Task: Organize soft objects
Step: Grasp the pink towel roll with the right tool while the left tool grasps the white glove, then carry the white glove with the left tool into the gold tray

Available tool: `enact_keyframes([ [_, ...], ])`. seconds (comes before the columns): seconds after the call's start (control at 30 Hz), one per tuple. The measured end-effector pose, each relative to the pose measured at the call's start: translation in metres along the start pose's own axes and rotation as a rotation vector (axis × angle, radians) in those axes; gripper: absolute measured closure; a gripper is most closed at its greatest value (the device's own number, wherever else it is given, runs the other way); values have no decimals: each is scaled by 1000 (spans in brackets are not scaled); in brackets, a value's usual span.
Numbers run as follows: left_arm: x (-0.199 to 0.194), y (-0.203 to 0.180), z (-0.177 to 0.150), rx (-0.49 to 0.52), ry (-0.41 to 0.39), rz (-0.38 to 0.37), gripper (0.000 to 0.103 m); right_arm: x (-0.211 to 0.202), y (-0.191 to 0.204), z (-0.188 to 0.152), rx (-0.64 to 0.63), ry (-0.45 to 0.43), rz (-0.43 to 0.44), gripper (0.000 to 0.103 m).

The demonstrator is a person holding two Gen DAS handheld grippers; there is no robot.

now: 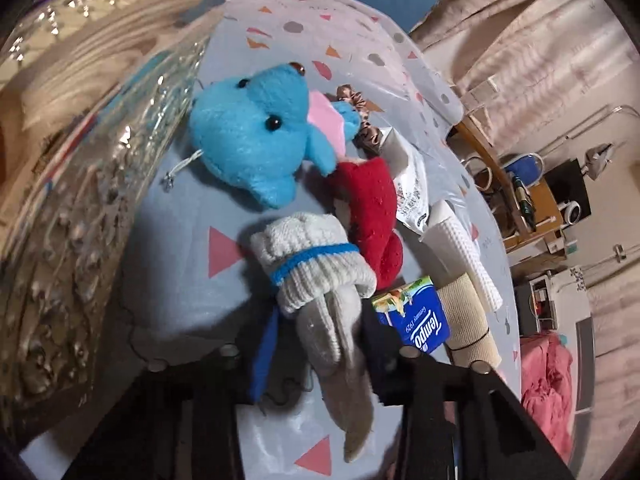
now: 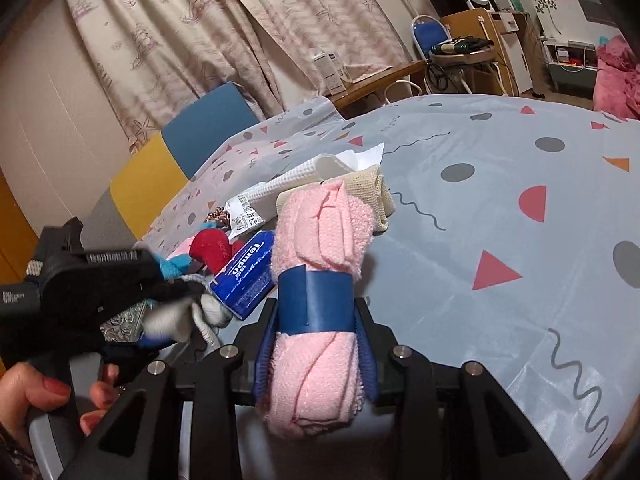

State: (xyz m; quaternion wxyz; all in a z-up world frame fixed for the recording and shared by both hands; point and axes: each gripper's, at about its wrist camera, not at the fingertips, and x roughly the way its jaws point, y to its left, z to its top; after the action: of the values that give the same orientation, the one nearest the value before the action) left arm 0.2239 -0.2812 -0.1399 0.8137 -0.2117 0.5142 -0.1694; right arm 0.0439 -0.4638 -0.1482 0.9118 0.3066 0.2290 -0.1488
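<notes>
At far left a glass bowl point(image 1: 80, 160) rises beside the left gripper point(image 1: 320, 344), whose fingers pinch a white sock point(image 1: 316, 268) banded in blue, its long axis running straight out along the fingers toward a blue plush point(image 1: 248, 140); the bowl lies to the gripper's left, nearer this hand than the other, so a leftward swing looks like the move that would drop the sock in. Right of the sock lie a red plush point(image 1: 372, 208), a tissue pack point(image 1: 416, 312) and a beige roll point(image 1: 472, 320), bunched together on the desk point(image 1: 168, 248). Further right, the right gripper point(image 2: 316, 320) has its fingers pressed onto a pink towel point(image 2: 320, 240), rolled and ringed by a blue band, standing lengthwise between them, just beside the tissue pack. The desk wears a grey cloth printed with triangles and dots; patterned curtains point(image 2: 240, 20), a blue chair point(image 2: 432, 36) and cluttered shelving fill the room behind
</notes>
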Motion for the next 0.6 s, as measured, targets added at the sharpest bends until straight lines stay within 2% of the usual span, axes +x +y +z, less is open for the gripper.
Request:
enact_keyframes([
  [0.2, -9, 1, -17, 13, 27, -40, 73, 0, 0, -1, -5, -7, 1, 67],
  [0.6, -62, 21, -73, 133, 69, -86, 73, 0, 2, -2, -17, -8, -9, 67],
])
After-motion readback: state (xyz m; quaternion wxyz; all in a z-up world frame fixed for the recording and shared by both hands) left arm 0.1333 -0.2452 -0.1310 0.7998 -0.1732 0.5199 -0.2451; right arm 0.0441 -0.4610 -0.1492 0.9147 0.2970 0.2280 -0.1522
